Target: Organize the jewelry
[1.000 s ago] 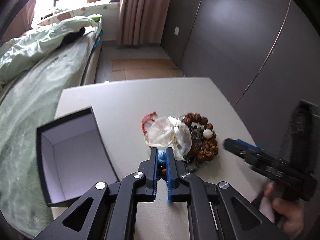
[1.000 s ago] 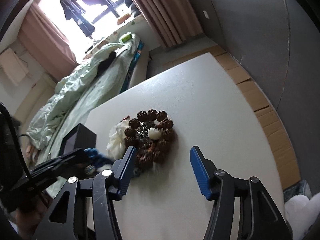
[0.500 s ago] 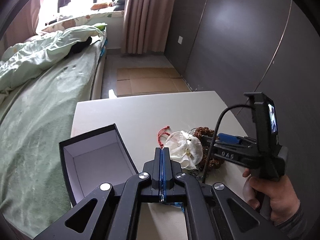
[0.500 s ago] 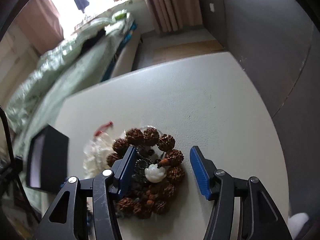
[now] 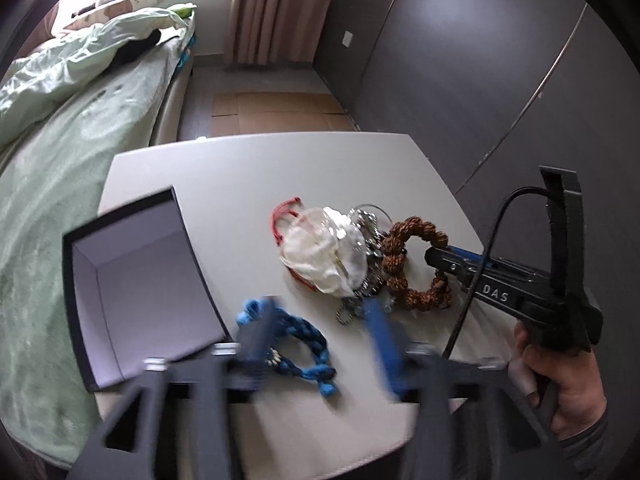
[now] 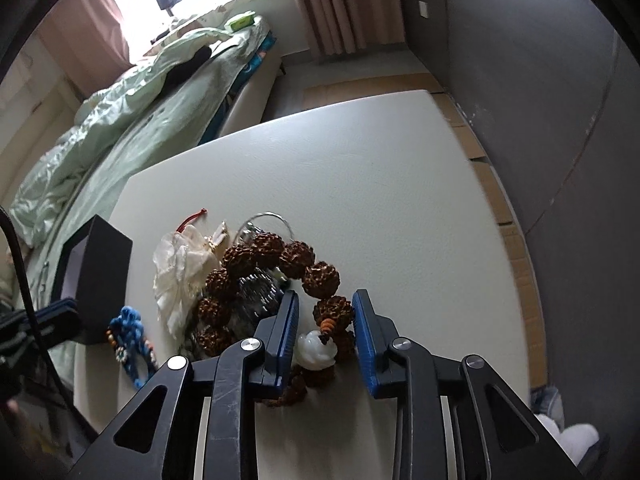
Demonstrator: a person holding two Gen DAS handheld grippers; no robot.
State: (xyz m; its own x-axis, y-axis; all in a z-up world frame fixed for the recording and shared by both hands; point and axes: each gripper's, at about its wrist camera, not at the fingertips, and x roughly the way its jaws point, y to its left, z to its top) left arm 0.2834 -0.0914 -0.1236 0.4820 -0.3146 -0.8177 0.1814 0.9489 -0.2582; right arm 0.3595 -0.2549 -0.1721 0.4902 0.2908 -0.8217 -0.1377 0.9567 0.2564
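Note:
A blue braided bracelet [image 5: 298,344] lies on the white table [image 5: 248,184] beside the open black box [image 5: 132,284], which lies on its side. My left gripper [image 5: 320,320] is open and blurred, its fingers either side of the blue bracelet, not holding it. A jewelry pile holds a white gauze pouch [image 5: 324,256], a red cord [image 5: 280,216] and a brown knobbly bead bracelet [image 6: 280,276]. My right gripper [image 6: 326,312] is open, its jaws straddling the bead bracelet's near side, with its white bead [image 6: 316,350] between them. The right gripper also shows in the left wrist view [image 5: 440,256].
The box [image 6: 96,268] stands at the table's left edge, next to the bed with its green duvet [image 5: 72,128]. A dark wardrobe wall [image 5: 500,60] runs along the right. The blue bracelet also shows in the right wrist view [image 6: 130,336].
My left gripper was shut and has opened; the blue bracelet now lies on the table by the box. My right gripper has dropped lower, its jaws narrowed around the bead bracelet.

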